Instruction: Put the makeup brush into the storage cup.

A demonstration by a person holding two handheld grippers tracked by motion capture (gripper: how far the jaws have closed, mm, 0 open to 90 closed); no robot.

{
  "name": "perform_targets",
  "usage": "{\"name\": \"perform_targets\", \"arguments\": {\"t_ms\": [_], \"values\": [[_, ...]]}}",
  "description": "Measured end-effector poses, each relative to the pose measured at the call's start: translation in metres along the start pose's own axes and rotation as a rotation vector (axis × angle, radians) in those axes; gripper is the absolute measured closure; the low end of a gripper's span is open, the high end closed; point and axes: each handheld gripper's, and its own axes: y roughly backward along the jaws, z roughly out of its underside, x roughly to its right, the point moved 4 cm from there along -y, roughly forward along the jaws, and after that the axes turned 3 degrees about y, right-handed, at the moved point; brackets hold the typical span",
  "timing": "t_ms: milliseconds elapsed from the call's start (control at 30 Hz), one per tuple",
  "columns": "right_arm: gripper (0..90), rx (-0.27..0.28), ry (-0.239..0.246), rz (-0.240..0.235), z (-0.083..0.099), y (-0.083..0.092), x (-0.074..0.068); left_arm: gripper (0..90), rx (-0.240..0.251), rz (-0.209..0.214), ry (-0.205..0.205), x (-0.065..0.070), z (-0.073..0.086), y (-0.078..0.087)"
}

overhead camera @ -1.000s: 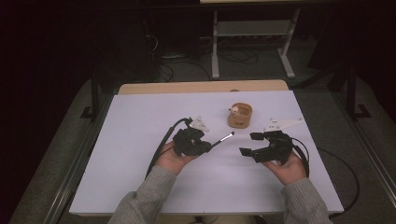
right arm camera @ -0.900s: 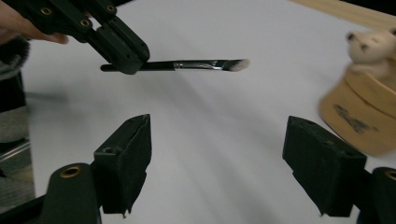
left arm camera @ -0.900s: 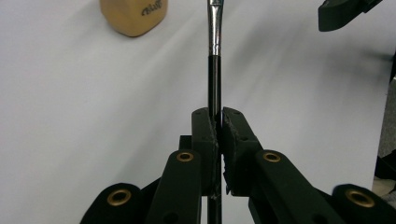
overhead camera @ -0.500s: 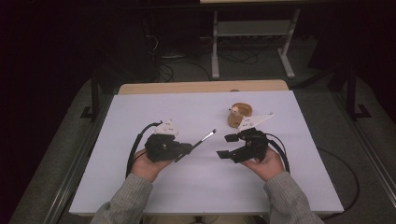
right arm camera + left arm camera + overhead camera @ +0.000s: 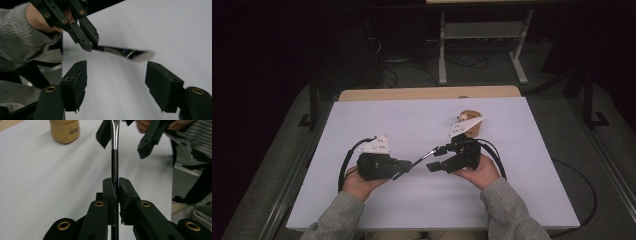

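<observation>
Both of your hands have slid back toward you and to your left since a second ago, and the jar now stands clear behind them rather than between them. Your left tongs (image 5: 115, 185) are closed tight on the black handle of a thin paintbrush (image 5: 114, 157), which runs straight out along their line toward your other hand; from above it reads as a slim bar reaching rightward and a little away from you, held up off the desk (image 5: 377, 120). Your right tongs (image 5: 116, 80) are spread wide and hold nothing, with the brush's metal collar and bristle end lying across and just beyond the gap between them, not yet inside it. So the thing to weigh, if a handover is what you intend, is that the brush lies crosswise to your right tongs and slightly ahead of them: I judge you would need to bring them forward so the collar sits between the pads before closing. The left hand already has the brush, so the right is the one with ground to cover. The bristle tip is blurred in the right gripper view, and I cannot tell its shape or whether it carries paint. The brown jar (image 5: 469, 121) is partly hidden behind your right gripper's white top from above, and its upper part is cut off in the left gripper view.
</observation>
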Motion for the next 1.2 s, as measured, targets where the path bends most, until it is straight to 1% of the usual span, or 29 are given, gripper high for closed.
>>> {"name": "perform_targets", "arguments": {"t_ms": [133, 200, 267, 333, 533, 600, 633, 667, 700, 800, 833, 867, 900, 933, 967, 1000, 1033, 1133, 1200], "values": [[42.2, 0.022, -0.014, -0.067, -0.002, -0.002, -0.001, 84.2, 0.02, 0.029, -0.033, 0.003, 0.0, 0.001], [47.3, 0.034, -0.031, -0.112, -0.002, -0.002, -0.002, 84.2, 0.024, 0.04, -0.041, 0.003, 0.0, 0.002], [51.8, 0.046, -0.028, -0.141, -0.003, -0.002, -0.003, 84.2, 0.032, 0.051, -0.042, 0.003, 0.0, 0.002], [56.2, 0.044, -0.023, -0.158, -0.002, -0.003, -0.004, 84.2, 0.032, 0.056, -0.047, 0.003, -0.001, 0.001], [70.5, 0.077, -0.032, -0.203, -0.003, -0.001, -0.002, 84.2, 0.022, 0.063, -0.052, 0.004, 0.0, -0.001], [77.6, 0.081, -0.036, -0.217, -0.003, 0.0, -0.002, 84.2, 0.023, 0.069, -0.054, 0.005, 0.0, -0.002], [79.6, 0.083, -0.035, -0.219, -0.003, 0.0, -0.002, 84.2, 0.021, 0.067, -0.061, 0.005, 0.0, -0.002], [80.6, 0.092, -0.035, -0.236, -0.003, 0.0, -0.002, 84.2, 0.02, 0.069, -0.062, 0.006, 0.0, -0.002], [80.9, 0.095, -0.034, -0.242, -0.003, 0.0, -0.002, 84.2, 0.015, 0.064, -0.066, 0.006, 0.001, -0.003], [81.8, 0.082, -0.034, -0.241, -0.002, -0.001, -0.001, 84.2, 0.006, 0.062, -0.073, 0.005, 0.002, -0.005], [82.0, 0.077, -0.028, -0.239, -0.002, -0.001, -0.002, 84.1, 0.005, 0.06, -0.074, 0.005, 0.002, -0.006], [82.1, 0.077, -0.019, -0.235, -0.003, -0.001, -0.002, 84.0, -0.004, 0.071, -0.071, 0.005, 0.002, -0.007], [82.3, 0.07, -0.012, -0.231, -0.003, -0.001, -0.003, 83.2, -0.006, 0.073, -0.065, 0.005, 0.002, -0.008], [82.4, 0.064, -0.004, -0.226, -0.003, -0.001, -0.004, 82.3, -0.015, 0.066, -0.063, 0.005, 0.002, -0.009], [82.5, 0.051, 0.013, -0.212, -0.004, 0.0, -0.005, 72.5, -0.029, 0.06, -0.055, 0.004, 0.002, -0.011], [82.5, 0.042, 0.028, -0.202, -0.005, 0.001, -0.006, 70.3, -0.04, 0.066, -0.051, 0.004, 0.002, -0.013], [82.5, 0.03, 0.036, -0.197, -0.006, 0.001, -0.006, 69.3, -0.056, 0.068, -0.052, 0.005, 0.002, -0.015], [82.5, -0.022, 0.064, -0.17, -0.009, 0.003, -0.01, 69.1, -0.081, 0.08, -0.061, 0.007, 0.0, -0.021], [82.6, -0.072, 0.088, -0.16, -0.011, 0.002, -0.013, 71.1, -0.089, 0.089, -0.064, 0.008, -0.003, -0.024]]}}
